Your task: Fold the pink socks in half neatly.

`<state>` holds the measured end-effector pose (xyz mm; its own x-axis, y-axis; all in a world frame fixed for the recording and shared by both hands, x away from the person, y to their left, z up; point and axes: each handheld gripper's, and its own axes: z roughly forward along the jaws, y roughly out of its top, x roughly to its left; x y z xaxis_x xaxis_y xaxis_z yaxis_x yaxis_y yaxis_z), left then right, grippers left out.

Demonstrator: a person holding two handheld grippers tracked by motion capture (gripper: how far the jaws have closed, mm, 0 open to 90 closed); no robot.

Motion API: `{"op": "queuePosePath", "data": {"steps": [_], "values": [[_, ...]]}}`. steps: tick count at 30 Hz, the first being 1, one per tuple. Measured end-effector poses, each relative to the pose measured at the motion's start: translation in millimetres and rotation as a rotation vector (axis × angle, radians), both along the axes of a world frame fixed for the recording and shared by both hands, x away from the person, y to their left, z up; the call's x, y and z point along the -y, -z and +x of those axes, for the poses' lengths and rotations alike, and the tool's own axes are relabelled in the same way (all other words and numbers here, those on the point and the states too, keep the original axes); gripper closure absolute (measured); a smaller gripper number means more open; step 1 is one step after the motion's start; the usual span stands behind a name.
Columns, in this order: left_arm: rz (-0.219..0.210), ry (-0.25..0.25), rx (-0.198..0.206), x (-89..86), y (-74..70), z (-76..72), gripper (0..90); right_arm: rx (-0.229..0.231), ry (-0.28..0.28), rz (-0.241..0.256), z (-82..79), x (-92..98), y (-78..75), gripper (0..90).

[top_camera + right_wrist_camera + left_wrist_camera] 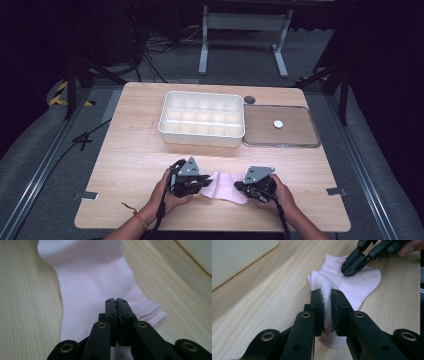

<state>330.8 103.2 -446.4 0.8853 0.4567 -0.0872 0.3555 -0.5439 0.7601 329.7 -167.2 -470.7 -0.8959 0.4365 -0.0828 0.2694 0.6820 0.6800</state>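
A pale pink sock (pixel 225 186) lies on the wooden table (pixel 130 160) near its front edge, between my two grippers. My left gripper (pixel 206 181) is shut on one bunched end of the sock (pixel 359 285), with a fold of fabric pinched between its jaws (pixel 327 300). From the other side my right gripper (pixel 239 186) comes in with its jaws together, the tip resting on the flat sock (pixel 95 285) near the ribbed cuff. The left gripper view shows the right gripper (pixel 348 270) touching the sock's far part. No fabric is visible between the right gripper's (pixel 116 301) jaws.
A white box with several compartments (pixel 202 140) stands at the middle back of the table. Right of it lies a clear flat tray (pixel 280 145) holding a small white disc (pixel 278 123). A dark round spot (pixel 249 99) sits behind the tray.
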Motion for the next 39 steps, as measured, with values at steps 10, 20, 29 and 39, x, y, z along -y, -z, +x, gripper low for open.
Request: {"op": "queuePosePath", "data": {"steps": [10,20,29,39], "values": [[0.08,-0.004,0.032,15.7,-6.9,3.9,79.7,-0.002,0.002,-0.004,0.2,-0.9,-0.6,88.5],[0.131,0.038,0.038,36.3,-3.1,7.9,80.9,0.004,-0.005,-0.008,0.6,-1.8,-0.8,88.2],[0.135,0.038,0.036,35.4,-3.7,8.6,80.8,0.024,0.024,0.026,1.3,8.5,-10.2,85.1],[0.168,0.077,0.072,45.4,-7.0,4.9,79.7,0.0,0.061,0.006,7.8,15.0,-4.3,85.6]]}}
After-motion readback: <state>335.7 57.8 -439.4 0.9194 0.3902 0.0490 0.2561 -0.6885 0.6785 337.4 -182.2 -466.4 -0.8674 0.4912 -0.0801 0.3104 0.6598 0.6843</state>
